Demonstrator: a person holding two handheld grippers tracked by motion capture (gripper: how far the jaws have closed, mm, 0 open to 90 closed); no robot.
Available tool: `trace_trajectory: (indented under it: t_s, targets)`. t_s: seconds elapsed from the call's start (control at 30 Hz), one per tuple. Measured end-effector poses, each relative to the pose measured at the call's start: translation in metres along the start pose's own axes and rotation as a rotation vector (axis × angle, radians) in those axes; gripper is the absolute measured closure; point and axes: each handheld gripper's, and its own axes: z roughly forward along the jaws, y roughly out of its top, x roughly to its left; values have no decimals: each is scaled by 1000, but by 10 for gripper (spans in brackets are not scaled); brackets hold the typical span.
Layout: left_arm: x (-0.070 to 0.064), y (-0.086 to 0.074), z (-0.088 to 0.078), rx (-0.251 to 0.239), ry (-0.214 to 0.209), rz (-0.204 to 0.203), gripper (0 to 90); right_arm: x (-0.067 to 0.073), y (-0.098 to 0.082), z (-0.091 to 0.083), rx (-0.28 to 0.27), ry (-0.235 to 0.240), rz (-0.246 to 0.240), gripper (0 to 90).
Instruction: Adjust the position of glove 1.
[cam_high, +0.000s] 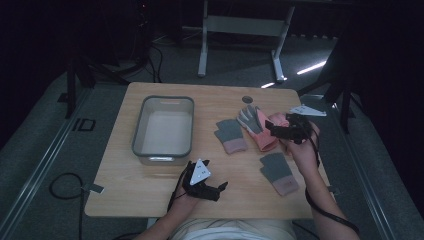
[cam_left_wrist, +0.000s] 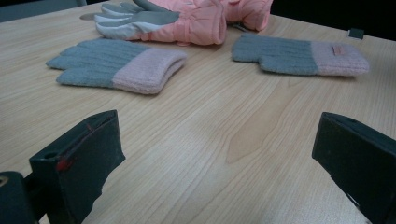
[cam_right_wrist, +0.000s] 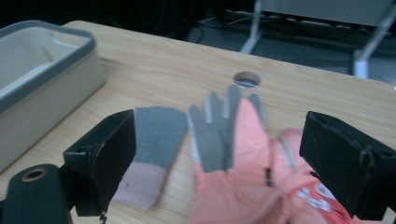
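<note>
Both grippers are seen with their jaws spread wide and with nothing held between them. In the high view the right gripper (cam_high: 290, 131) is poised over the pink ski gloves (cam_high: 265, 131) at the right of the wooden table (cam_high: 150, 192), and in the right gripper view the grey-palmed pink glove (cam_right_wrist: 233, 154) is framed between its two black jaws, slightly blurred, with no contact to be made out. The left gripper (cam_high: 212, 190) is held low near the front edge of the table, well apart from the gloves; bare wood is seen between its jaws in the left gripper view.

Two knitted mittens, grey with pink cuffs, are laid flat on the table: the far mitten (cam_high: 230, 135) just beside the pink ski gloves on their left, and the near mitten (cam_high: 279, 172) in front of them, close to the right forearm. A grey-rimmed plastic tub (cam_high: 142, 125) is set left of centre, apart from all the gloves. A round hole (cam_high: 248, 99) is cut in the tabletop behind the gloves.
</note>
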Motion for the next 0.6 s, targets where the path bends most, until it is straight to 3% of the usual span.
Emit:
trace_trajectory:
  t_s: [0.1, 0.23, 0.6]
  targets:
    - [0, 0, 0, -1, -2, 2, 12, 7, 0, 6, -16, 52, -14, 168]
    - [-1, 0, 0, 2, -1, 4, 12, 15, 0, 14, -19, 65, -52, 251]
    - [-2, 0, 0, 1, 1, 14, 12, 31, -9, 46, 48, 117, -100, 383]
